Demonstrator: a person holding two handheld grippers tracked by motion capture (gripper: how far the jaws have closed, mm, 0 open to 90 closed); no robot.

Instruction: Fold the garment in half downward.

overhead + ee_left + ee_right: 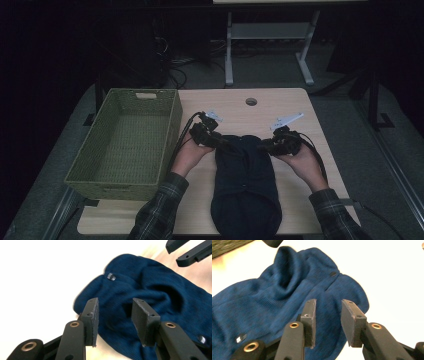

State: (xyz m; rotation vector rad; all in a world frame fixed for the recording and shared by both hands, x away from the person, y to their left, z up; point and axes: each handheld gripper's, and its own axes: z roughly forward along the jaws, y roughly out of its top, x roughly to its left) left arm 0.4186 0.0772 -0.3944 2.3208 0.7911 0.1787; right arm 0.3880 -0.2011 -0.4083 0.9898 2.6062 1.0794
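Both grippers, left (226, 143) and right (261, 145), hover unclenched over the folded blue garment (244, 185) at the table's near edge, risking snagging and unfolding it.

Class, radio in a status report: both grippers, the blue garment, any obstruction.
Left gripper open, right gripper open, both above cloth. Blue garment folded flat on table, released. Basket at left, apart; nothing in the way.

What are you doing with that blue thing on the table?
A person is handling a dark blue knitted garment with a gripper in each hand. The left gripper and right gripper sit at its far end, one at each side. Both have their jaws open with nothing pinched, and the garment lies flat on the table. A green basket waits to the left.
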